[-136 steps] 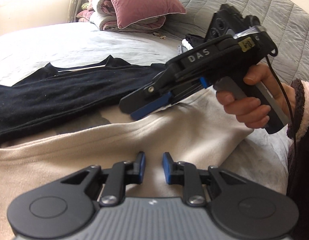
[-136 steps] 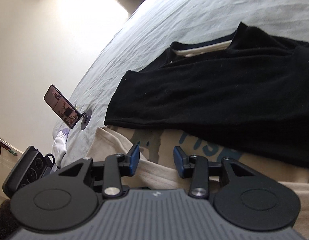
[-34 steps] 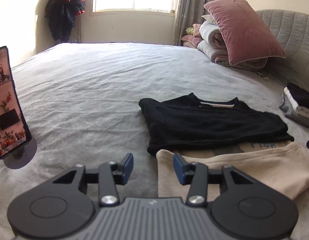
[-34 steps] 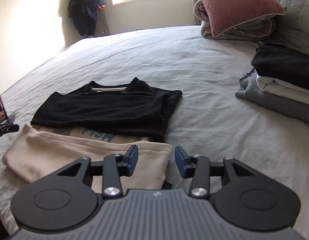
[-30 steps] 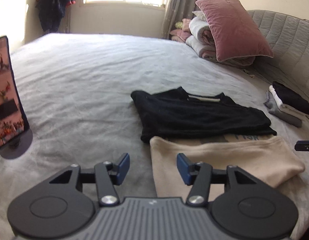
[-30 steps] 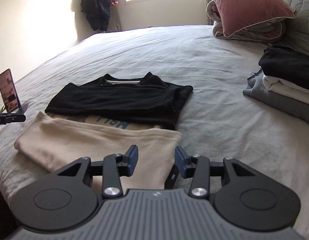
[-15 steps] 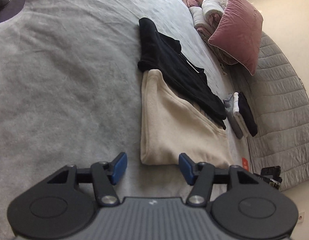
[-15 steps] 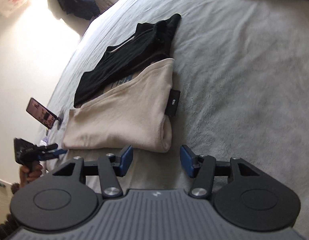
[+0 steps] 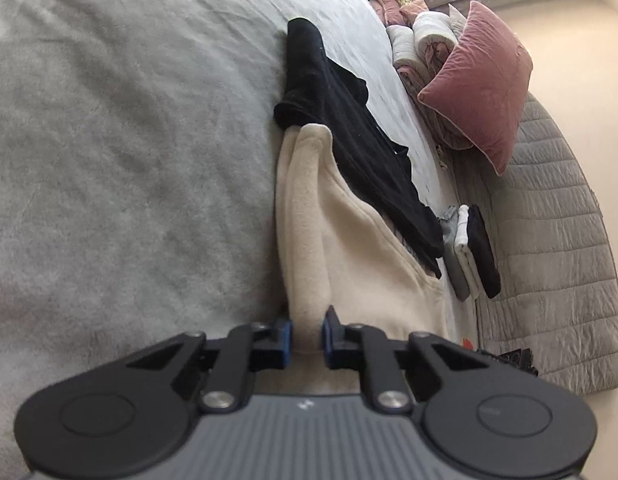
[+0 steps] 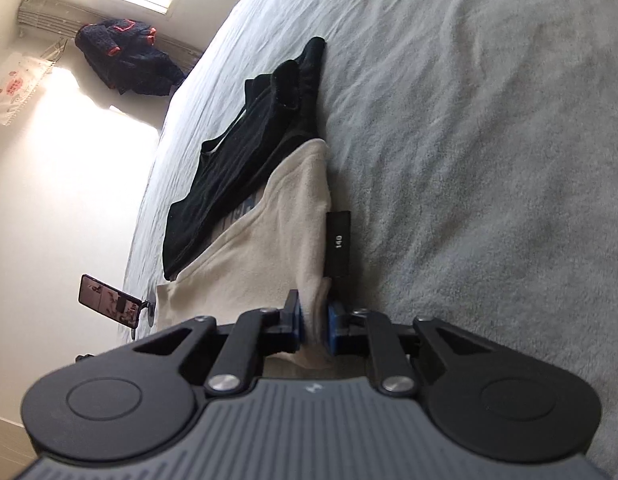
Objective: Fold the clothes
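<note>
A cream sweatshirt with black sleeves lies half folded on the grey bed. Its cream lower half (image 9: 341, 236) is folded up, and the black upper part (image 9: 349, 136) lies beyond it. My left gripper (image 9: 307, 340) is shut on the near folded edge of the cream fabric at one corner. My right gripper (image 10: 313, 326) is shut on the cream fabric (image 10: 269, 248) at the other corner, beside a black size tag (image 10: 338, 244). The black part also shows in the right wrist view (image 10: 249, 144).
A stack of folded clothes (image 9: 471, 252) lies past the garment by the quilted headboard (image 9: 549, 240). A pink pillow (image 9: 481, 80) rests on bedding at the head. A phone on a stand (image 10: 109, 304) sits at the bed's edge. A dark jacket (image 10: 125, 56) hangs below the window.
Both grippers have dropped to the cream fold's two near corners and shut on the fabric; half a second ago they were open just short of it.
</note>
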A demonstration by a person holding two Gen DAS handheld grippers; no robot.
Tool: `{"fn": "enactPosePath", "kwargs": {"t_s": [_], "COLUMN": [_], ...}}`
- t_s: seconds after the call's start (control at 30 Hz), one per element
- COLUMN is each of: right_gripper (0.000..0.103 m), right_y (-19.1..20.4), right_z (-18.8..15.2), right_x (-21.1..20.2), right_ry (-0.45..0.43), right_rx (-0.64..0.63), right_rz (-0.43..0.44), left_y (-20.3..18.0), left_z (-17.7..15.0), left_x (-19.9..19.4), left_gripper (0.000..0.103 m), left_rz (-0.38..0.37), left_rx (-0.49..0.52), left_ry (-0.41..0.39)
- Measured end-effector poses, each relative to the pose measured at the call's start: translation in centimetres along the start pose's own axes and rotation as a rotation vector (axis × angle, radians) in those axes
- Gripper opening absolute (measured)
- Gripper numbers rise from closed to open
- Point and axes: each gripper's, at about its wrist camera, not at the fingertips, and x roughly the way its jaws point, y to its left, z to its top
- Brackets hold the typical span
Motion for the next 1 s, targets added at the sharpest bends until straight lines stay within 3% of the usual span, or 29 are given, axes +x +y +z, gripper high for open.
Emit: {"fn": "enactPosePath", "kwargs": {"t_s": [0.27,0.6,0.87,1.0], "right_gripper": [0.015,0.015,0.015,0.015], "right_y": [1.3,4.1,4.2,3.7], "right_z": [1.2,5.1,8.3,9.7], "right_x": [-1.4,-1.0,0.9,2.1], "right_ry": [-0.067,-0.222,-0.326,-0.375], "right_rx": [0.017,0.081,0.151,0.193], "right_rz": [0.120,0.246,0.275,0.277], "left_y": [-0.6,-3.6,-4.5,-4.7], "left_z": [0.8,3.6,7.1,8.6], "left_x": [-1.4,-1.2,0.3,1.6], "left_gripper": [0.013,0.013,0.013,0.013], "left_rz": [-0.123,-0.277,-0.264,-0.221], "left_rx": [-0.025,-0.031,-0.069,-0.082], "left_ry": [-0.064,-0.228,-0.375,-0.455]}}
